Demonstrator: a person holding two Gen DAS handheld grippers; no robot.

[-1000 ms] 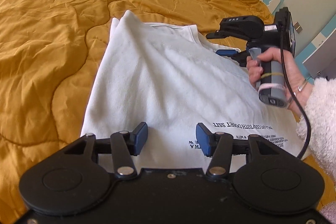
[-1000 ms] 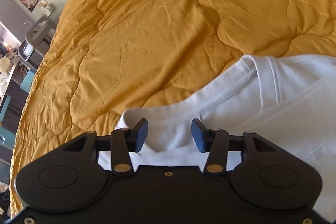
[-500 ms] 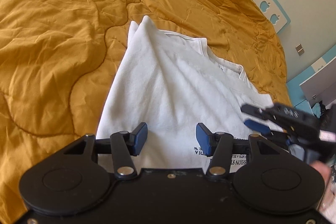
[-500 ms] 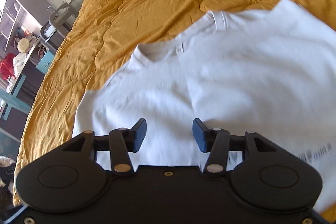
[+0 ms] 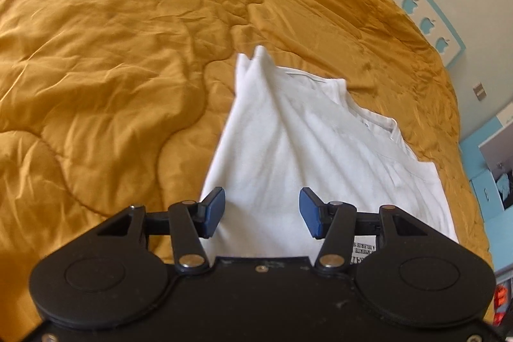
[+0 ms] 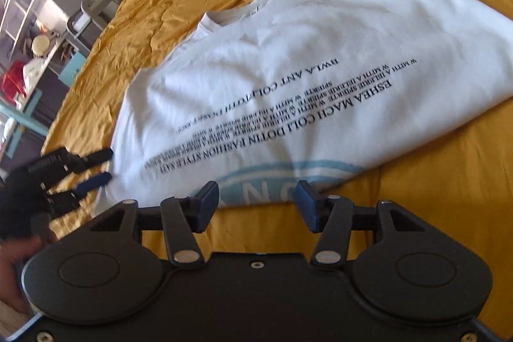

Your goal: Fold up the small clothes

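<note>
A white T-shirt point(image 6: 320, 53) with black printed text and a light blue ring print lies partly folded on the mustard quilt point(image 6: 433, 197). My right gripper point(image 6: 256, 204) is open and empty, just above the shirt's near hem. My left gripper point(image 5: 261, 210) is open and empty over the shirt's point(image 5: 288, 156) near side. It also shows in the right wrist view point(image 6: 96, 169) at the shirt's left corner, jaws apart. The collar lies at the far side.
The quilt point(image 5: 96, 53) covers the whole bed. Past its left edge in the right wrist view stand a grey chair point(image 6: 93, 8) and cluttered shelves point(image 6: 19, 53). A wall with blue trim point(image 5: 449, 21) lies beyond the bed's right side.
My right gripper pulled back from the collar to the shirt's near hem, revealing the printed text. My left gripper drew back and tilted up. Both stayed open.
</note>
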